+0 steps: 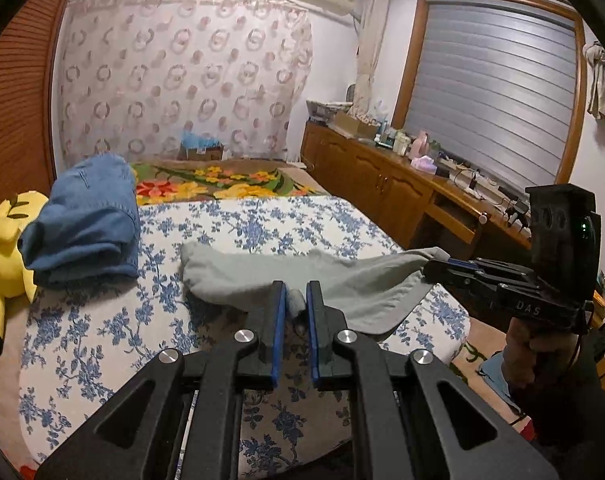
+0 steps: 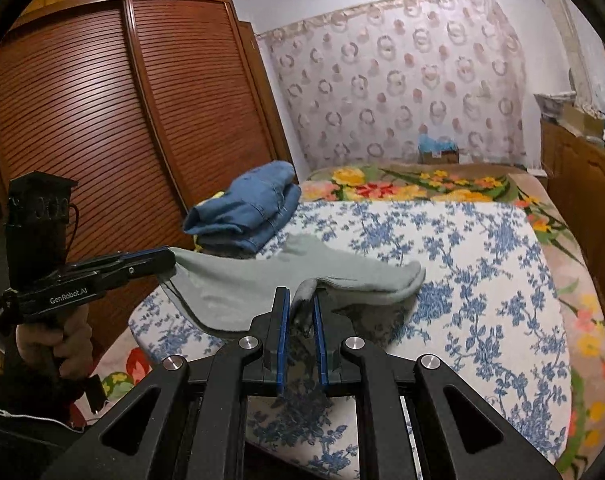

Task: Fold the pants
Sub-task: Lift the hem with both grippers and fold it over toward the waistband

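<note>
two grippers, both clamped on the grey pants (image 1: pixel 334 280). left gripper (image 1: pixel 295 300): blue pads nearly together, a bunched wad of grey fabric pinched between them, seen close in the left wrist view. right gripper (image 2: pixel 301 308): pads likewise nearly together, a twisted fold of the same fabric caught between them. each gripper also shows in the other's camera, gripping an end of the cloth edge, with a hand (image 2: pixel 58 336) wrapped round the handle.

pants: near edge lifted off the bed (image 1: pixel 262 224) and stretched between the two grippers; far part still lies on the blue floral sheet, sagging in the middle. located at the near end of the bed, close to its edge.

folded blue jeans (image 1: pixel 86 220) sit on the sheet beyond the pants, apart from them, beside a yellow plush toy (image 1: pixel 6 248). flowered blanket (image 2: pixel 414 184) covers the far end of the bed. slatted wooden wardrobe (image 2: pixel 102 100) stands alongside.
</note>
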A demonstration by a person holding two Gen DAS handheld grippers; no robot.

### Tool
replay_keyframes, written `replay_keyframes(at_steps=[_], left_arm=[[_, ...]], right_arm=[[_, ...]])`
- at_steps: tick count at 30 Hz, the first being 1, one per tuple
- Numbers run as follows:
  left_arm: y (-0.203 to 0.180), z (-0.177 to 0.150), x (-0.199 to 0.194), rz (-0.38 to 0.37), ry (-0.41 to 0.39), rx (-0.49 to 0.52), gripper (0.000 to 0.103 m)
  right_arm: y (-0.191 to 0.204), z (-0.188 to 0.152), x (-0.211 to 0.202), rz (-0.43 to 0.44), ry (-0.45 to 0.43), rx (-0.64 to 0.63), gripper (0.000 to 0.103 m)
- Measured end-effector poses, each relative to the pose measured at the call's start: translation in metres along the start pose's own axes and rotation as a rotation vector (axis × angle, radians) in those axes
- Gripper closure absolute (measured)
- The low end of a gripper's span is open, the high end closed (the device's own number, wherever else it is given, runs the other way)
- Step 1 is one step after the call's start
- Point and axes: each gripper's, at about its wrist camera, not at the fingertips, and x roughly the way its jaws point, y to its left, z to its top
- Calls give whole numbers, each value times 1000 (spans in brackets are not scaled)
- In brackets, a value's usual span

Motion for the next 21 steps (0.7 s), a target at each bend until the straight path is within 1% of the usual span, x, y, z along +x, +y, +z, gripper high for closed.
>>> replay_keyframes(at_steps=[6, 9, 16, 21], left_arm=[[-2, 5, -15, -13, -37, 2, 92], [0, 5, -10, -6, -35, 3, 92], [23, -6, 26, 33, 35, -45, 92], [33, 2, 50, 59, 59, -40, 92]], right_arm=[[5, 5, -14, 8, -29, -18, 92], [6, 6, -15, 17, -41, -21, 92], [-16, 0, 26, -6, 15, 23, 92], [-31, 9, 58, -15, 51, 64, 92]])
